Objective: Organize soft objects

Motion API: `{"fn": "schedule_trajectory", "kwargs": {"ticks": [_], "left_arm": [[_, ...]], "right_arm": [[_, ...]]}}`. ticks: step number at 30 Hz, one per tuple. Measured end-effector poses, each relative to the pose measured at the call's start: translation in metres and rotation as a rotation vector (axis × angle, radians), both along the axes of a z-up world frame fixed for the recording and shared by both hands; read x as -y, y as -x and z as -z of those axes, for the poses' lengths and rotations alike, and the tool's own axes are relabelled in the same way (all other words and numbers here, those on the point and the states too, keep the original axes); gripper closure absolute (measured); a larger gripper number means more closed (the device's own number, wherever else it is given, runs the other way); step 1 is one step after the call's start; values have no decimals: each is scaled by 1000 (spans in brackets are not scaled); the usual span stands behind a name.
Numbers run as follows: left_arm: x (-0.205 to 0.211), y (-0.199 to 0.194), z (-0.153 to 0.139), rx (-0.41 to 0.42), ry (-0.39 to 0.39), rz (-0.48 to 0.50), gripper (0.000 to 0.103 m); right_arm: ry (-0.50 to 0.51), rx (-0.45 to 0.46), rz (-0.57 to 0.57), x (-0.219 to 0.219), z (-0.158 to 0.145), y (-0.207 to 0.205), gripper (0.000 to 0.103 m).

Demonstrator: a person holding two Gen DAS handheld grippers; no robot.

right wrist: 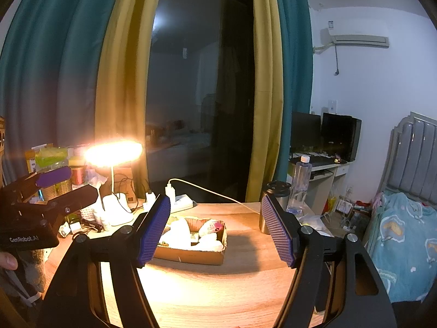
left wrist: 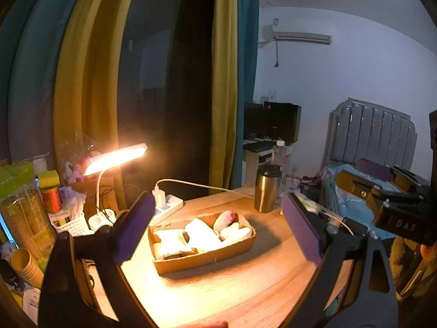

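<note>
Both the left claw [left wrist: 215,224] and the right claw [right wrist: 215,229] hung wide open and empty above the desk [left wrist: 245,287], short of the cardboard tray [left wrist: 207,262] holding the soft objects [left wrist: 202,232]; the next move, judged, was a reach into it.

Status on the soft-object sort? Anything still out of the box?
Looks mostly done: white soft pieces and a pink one lie in the cardboard box. Left gripper and right gripper are open, holding nothing. No loose soft item shows on the table.
</note>
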State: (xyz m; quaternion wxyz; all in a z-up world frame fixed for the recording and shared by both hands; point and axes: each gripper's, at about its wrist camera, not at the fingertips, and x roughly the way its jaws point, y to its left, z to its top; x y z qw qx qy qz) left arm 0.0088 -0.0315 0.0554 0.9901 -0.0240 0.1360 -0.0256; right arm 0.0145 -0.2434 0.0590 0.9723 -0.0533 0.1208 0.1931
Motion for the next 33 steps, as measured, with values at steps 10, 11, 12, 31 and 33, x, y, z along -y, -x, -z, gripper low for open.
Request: {"fn": "schedule_trajectory", "kwargs": {"ticks": [10,11,12,31,33], "left_arm": [[-1,1,0,2,3,-2,8],[-2,1,0,2,2,-3,8],[-2,1,0,2,3,-3,8],[-5,0,-1,3,-3,2,8],[-6,-1,-1,4,-4,4,8]], "right_arm": [[1,0,-9,2,-1,-1,30],[1,0,-9,2,-1,-1,30],[1,0,-9,2,-1,-1,30],[8,-9,-25,1,-3,-2,30],[14,-15,-27,1,-3,-4,30]]}}
